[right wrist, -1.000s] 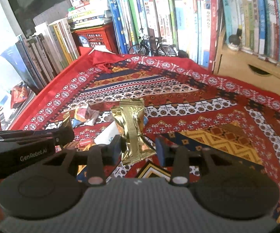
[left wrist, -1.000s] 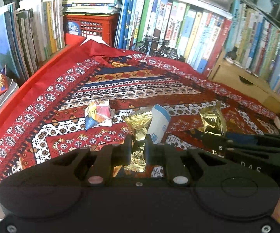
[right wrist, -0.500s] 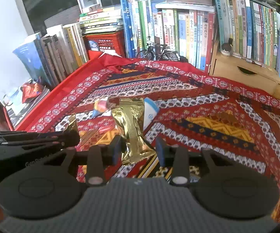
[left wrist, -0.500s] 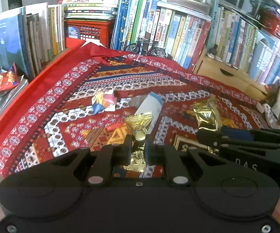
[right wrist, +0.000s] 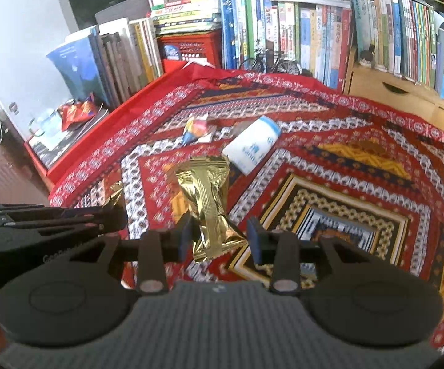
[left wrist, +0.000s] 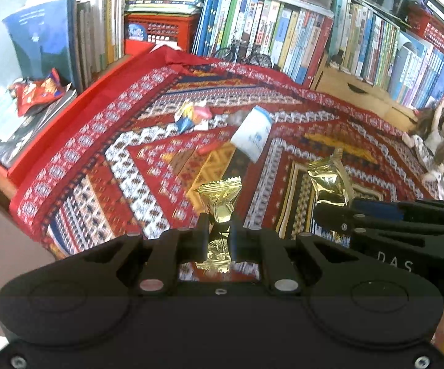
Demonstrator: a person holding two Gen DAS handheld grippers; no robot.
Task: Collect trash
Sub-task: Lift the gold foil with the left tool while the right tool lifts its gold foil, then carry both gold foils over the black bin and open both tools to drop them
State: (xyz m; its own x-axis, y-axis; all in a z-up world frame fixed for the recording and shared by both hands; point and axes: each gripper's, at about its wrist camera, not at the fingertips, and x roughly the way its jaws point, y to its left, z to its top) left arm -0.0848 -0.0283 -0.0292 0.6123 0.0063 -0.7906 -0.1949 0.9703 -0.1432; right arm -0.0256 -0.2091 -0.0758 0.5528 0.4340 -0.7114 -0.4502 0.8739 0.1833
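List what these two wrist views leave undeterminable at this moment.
- Any bin for the trash: in neither view.
- Lower end of the small gold wrapper: left wrist view, hidden between the left tool's fingers.
- Print on the white-and-blue packet: too small and blurred in both views.
- Colourful crumpled wrapper: too small to identify.
- Right tool's hold on the larger gold wrapper: right wrist view, pad contact unclear.

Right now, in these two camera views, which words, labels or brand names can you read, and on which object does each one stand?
"DAS": on the side of the right gripper, seen from the left wrist view.
"Gen...": the start of a partly hidden label on the left gripper, seen from the right wrist view.
White and blue packet: blue print, too blurred to read.
Book spines: too small to read.
Gold wrappers: no text visible.
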